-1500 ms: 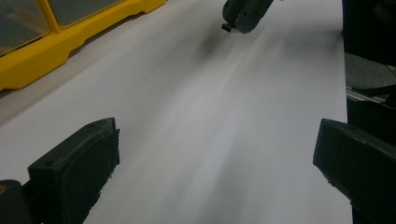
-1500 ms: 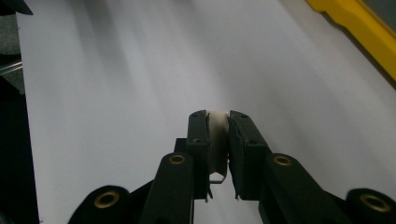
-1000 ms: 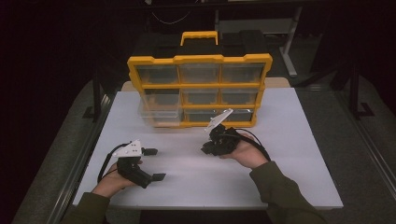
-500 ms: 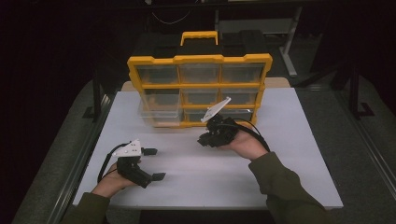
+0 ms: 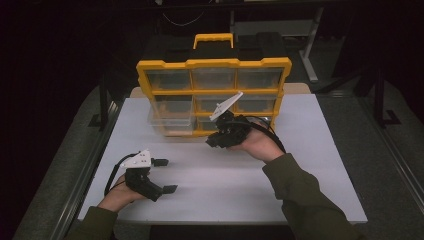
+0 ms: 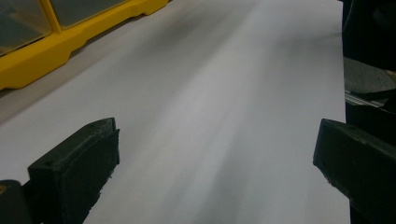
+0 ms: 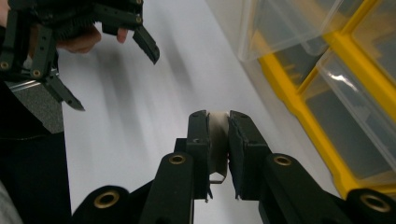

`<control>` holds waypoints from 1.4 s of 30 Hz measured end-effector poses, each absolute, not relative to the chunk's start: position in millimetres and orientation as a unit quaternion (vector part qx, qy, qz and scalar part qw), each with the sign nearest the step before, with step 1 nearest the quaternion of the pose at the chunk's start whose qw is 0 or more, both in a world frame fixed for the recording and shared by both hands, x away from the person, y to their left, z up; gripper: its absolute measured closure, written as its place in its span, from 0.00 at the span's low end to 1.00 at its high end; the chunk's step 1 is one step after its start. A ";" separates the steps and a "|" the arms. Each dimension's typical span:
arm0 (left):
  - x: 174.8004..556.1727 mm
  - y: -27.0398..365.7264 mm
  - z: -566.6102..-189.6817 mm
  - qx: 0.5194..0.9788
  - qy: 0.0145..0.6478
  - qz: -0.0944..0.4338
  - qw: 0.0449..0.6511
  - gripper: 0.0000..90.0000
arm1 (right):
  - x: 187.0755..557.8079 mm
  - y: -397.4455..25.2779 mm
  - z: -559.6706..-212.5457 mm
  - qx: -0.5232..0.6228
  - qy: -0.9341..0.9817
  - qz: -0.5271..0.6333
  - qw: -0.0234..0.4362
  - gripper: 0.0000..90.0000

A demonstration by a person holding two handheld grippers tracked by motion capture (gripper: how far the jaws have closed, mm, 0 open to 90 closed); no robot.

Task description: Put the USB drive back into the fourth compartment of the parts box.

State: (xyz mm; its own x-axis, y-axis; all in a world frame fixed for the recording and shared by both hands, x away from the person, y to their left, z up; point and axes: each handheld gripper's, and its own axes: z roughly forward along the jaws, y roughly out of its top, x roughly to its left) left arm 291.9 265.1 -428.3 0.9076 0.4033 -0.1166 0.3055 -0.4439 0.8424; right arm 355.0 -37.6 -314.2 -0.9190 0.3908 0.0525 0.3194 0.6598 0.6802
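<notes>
Jaws of the right gripper (image 7: 218,122) pinched a small white piece (image 7: 217,140) before the yellow organizer (image 5: 214,95); left gripper (image 5: 164,175) lay spread near the table's (image 5: 300,170) front-left corner.

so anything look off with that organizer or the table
One clear drawer in the yellow organizer sticks out from its slot at the left, while the other drawers sit flush. The right tongs pinch a small pale piece; what it is can't be told.

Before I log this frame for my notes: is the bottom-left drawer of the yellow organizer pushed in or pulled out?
Pulled out. The clear drawer juts forward past the yellow organizer frame, while its neighbours sit flush.
</notes>
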 end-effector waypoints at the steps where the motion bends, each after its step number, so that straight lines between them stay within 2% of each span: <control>1: 291.9 265.1 -428.3 0.848 0.209 0.050 0.484 0.00 | 355.9 -36.5 -312.1 0.194 0.909 0.364 0.050 0.87; 30: 292.4 265.6 -427.8 0.845 0.212 0.044 0.490 0.00 | 388.7 -2.0 -245.6 0.189 0.892 0.403 0.075 0.87; 42: 292.4 266.0 -427.5 0.844 0.212 0.043 0.491 0.00 | 401.2 20.3 -245.8 0.192 0.893 0.399 0.075 0.87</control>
